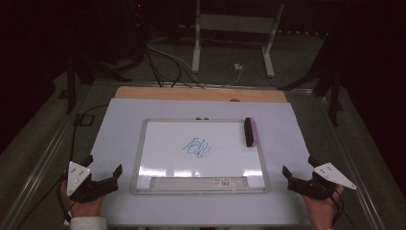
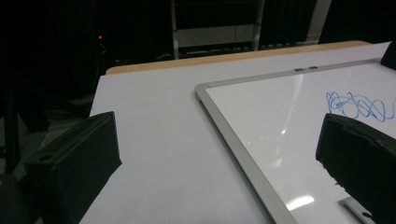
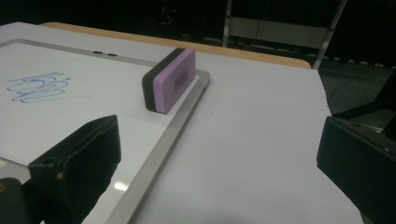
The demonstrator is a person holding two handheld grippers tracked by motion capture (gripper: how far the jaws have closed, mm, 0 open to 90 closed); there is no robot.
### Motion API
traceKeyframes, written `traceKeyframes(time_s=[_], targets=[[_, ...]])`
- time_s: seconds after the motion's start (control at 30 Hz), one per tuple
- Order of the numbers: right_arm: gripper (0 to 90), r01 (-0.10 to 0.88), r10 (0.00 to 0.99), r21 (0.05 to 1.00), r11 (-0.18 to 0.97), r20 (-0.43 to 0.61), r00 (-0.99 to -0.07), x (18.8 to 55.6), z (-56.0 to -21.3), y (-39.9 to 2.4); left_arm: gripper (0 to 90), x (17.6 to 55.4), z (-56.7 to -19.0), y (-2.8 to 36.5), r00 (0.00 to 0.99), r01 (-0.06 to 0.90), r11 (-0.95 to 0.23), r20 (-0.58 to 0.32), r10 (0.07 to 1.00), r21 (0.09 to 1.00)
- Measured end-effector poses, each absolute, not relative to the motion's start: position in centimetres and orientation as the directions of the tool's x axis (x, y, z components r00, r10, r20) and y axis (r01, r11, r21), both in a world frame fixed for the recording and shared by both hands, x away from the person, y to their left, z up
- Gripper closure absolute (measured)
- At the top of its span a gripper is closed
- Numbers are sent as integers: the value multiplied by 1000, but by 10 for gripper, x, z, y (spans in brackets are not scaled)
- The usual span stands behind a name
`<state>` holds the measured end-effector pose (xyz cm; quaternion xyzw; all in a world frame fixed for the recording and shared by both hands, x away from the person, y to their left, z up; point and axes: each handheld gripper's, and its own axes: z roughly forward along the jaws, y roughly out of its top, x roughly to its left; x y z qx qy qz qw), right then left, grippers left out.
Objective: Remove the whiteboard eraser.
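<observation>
Resting on whiteboard – eraser, tongs apart.

One whiteboard lies on the table, carrying one blue scribble mid-board and one eraser (purple-faced, on edge) at its far right corner. Two grippers: left gripper, right gripper.

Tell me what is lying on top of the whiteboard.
On the silver-framed whiteboard lie a blue marker scribble and a purple-and-black eraser standing on edge by its right frame. Whatever the eraser covers is hidden.
</observation>
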<state>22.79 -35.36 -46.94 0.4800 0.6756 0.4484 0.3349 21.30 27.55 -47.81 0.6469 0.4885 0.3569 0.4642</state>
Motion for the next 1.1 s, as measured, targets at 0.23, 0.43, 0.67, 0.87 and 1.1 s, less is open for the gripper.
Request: traceKeyframes(time_s=[0.23,0.43,0.67,0.87,1.1], targets=[[0,333,937,932,140,-16,-348,238,-445,-346,5,214,-480,274,257,311,-94,12,966,946],[0,337,930,929,153,-19,-367,254,-426,-336,5,214,-482,275,252,319,-87,4,968,944],[0,336,920,927,167,-23,-392,272,-413,-327,5,216,-484,275,250,328,-86,1,968,941],[0,347,919,923,169,-20,-393,291,-411,-324,5,216,-485,276,244,328,-82,-1,970,941],[0,375,915,911,173,-7,-403,308,-412,-316,5,217,-486,275,245,329,-87,3,969,940]])
